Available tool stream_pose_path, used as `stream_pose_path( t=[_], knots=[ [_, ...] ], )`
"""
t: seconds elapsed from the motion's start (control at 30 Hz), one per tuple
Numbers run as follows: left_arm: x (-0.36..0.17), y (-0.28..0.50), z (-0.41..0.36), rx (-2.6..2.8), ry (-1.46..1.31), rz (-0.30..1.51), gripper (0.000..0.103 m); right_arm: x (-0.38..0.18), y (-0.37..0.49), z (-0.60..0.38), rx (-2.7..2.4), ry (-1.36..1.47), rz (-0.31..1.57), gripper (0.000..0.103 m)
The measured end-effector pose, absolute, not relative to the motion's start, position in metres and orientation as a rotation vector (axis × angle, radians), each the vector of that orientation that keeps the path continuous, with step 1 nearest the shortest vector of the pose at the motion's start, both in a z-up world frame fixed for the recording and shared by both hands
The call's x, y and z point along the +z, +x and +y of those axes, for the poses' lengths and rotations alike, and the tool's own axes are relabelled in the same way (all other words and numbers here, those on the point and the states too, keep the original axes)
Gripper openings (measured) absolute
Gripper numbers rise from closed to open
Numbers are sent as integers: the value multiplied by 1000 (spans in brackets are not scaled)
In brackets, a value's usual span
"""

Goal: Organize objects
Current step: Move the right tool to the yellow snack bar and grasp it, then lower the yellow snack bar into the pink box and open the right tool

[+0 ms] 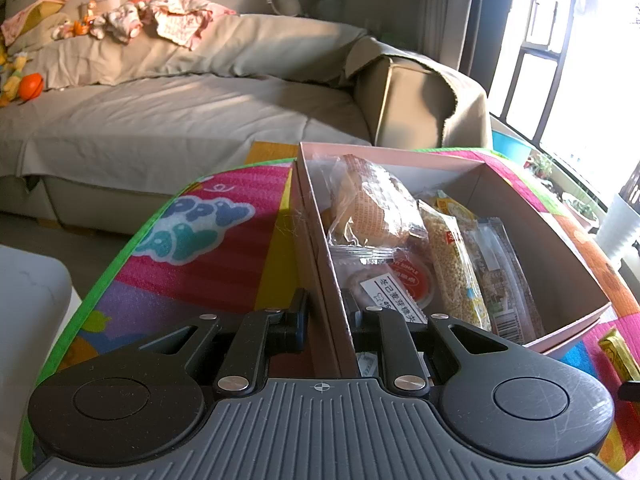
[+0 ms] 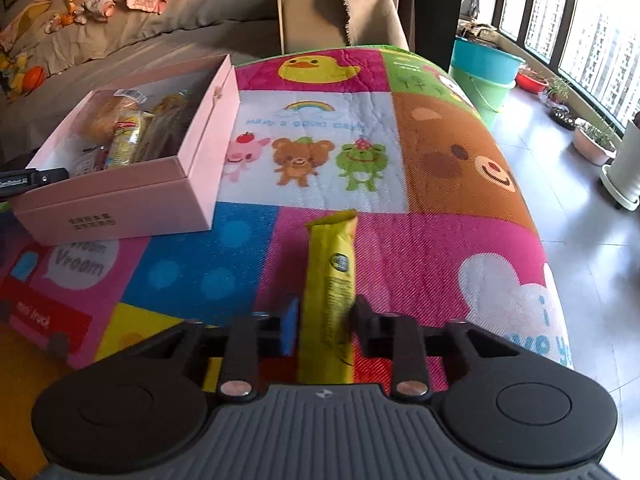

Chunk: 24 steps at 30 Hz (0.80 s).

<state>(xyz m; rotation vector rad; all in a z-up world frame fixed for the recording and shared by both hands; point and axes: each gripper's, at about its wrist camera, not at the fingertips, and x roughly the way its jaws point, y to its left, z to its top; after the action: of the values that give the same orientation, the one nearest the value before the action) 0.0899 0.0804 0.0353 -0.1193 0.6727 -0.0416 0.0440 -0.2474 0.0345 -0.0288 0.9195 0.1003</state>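
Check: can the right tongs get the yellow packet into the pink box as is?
Probably yes. The right tongs hold the yellow packet, the pink box is open-topped, and bare mat lies between. The left tongs straddle its far wall.

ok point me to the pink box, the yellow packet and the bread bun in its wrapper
pink box (image 2: 120, 204): right wrist view, its front wall.
yellow packet (image 2: 332, 264): right wrist view, mid-length of the wrapper.
bread bun (image 1: 372, 204): left wrist view, middle of its clear wrapper.

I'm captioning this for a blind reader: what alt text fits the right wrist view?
The right tongs hold a long yellow packet, pointing away over a bright cartoon mat. To the left, an open pink box of wrapped snacks sits on the mat. A sofa lies behind, windows at right.
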Motion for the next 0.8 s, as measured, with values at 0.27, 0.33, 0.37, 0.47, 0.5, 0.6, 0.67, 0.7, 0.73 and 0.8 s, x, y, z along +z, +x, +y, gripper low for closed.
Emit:
stream_pose_path(
  t=[0.27, 0.33, 0.37, 0.47, 0.5, 0.6, 0.67, 0.7, 0.73, 0.8],
  knots=[
    [35, 90, 80, -43, -123, 667, 19, 47, 32, -242, 124, -36, 918, 23],
    [35, 90, 80, -43, -123, 667, 19, 53, 29, -240, 128, -36, 902, 22],
    [35, 90, 80, -43, -123, 667, 19, 59, 28, -239, 131, -30, 892, 22],
    [34, 91, 81, -44, -124, 666, 19, 75, 27, -237, 148, -23, 859, 22],
    [34, 91, 81, -44, -124, 667, 19, 80, 27, -237, 151, -25, 847, 22],
    [34, 91, 81, -44, -125, 666, 19, 101, 28, -232, 167, -31, 797, 22],
    [34, 91, 81, -45, -125, 666, 19, 119, 32, -227, 190, -26, 753, 22],
    [34, 92, 80, -45, -126, 665, 19, 128, 34, -224, 204, -24, 729, 22],
    [34, 91, 81, -45, -126, 666, 19, 139, 36, -220, 218, -23, 703, 22],
    [34, 92, 80, -45, -126, 665, 19, 161, 43, -211, 251, -15, 638, 22]
  ],
)
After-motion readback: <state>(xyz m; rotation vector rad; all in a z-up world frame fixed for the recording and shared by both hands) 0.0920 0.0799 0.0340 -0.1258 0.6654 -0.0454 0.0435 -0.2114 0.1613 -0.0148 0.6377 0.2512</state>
